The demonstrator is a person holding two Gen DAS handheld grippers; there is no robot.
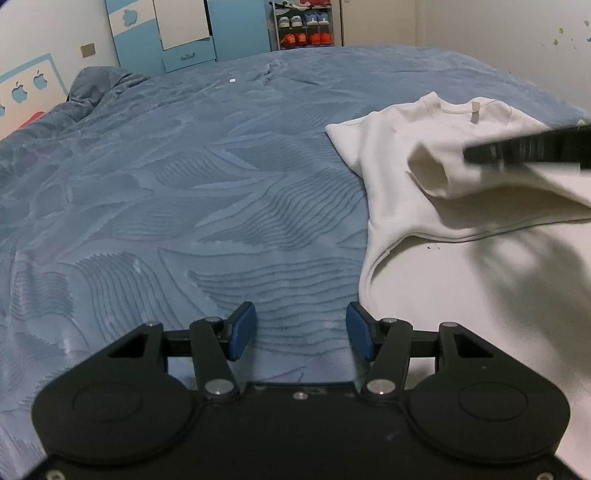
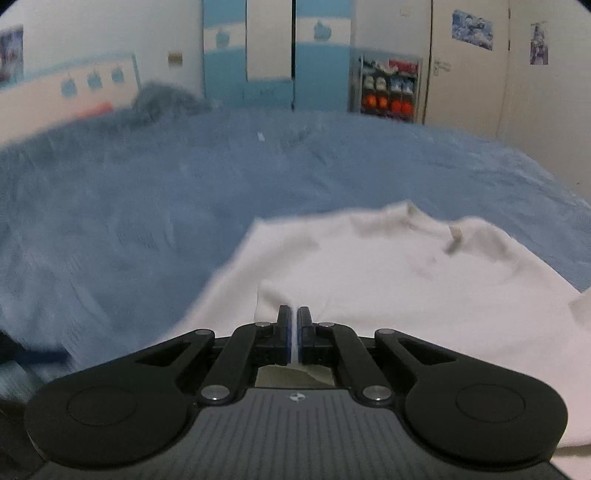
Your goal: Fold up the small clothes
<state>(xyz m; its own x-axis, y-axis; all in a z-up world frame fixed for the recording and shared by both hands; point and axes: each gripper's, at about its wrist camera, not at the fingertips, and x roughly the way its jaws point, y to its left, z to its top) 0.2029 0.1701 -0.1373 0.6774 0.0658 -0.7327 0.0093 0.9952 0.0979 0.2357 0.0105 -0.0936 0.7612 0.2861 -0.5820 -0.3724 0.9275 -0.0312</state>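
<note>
A small white shirt (image 1: 439, 229) lies on the blue bedspread (image 1: 184, 206), collar at the far end with its label showing. My left gripper (image 1: 301, 330) hovers open just left of the shirt's near edge, nothing between its blue pads. In the left wrist view my right gripper's black finger (image 1: 524, 149) reaches in from the right, lifting a sleeve over the shirt body. In the right wrist view my right gripper (image 2: 294, 325) is shut on a fold of the white shirt (image 2: 388, 280), the fabric pinched between the pads; that view is motion-blurred.
A bunched grey-blue blanket (image 1: 99, 86) sits at the far left of the bed. Beyond the bed stand a blue and white wardrobe (image 1: 192, 33) and a shoe rack (image 1: 304, 26). Bedspread stretches left of the shirt.
</note>
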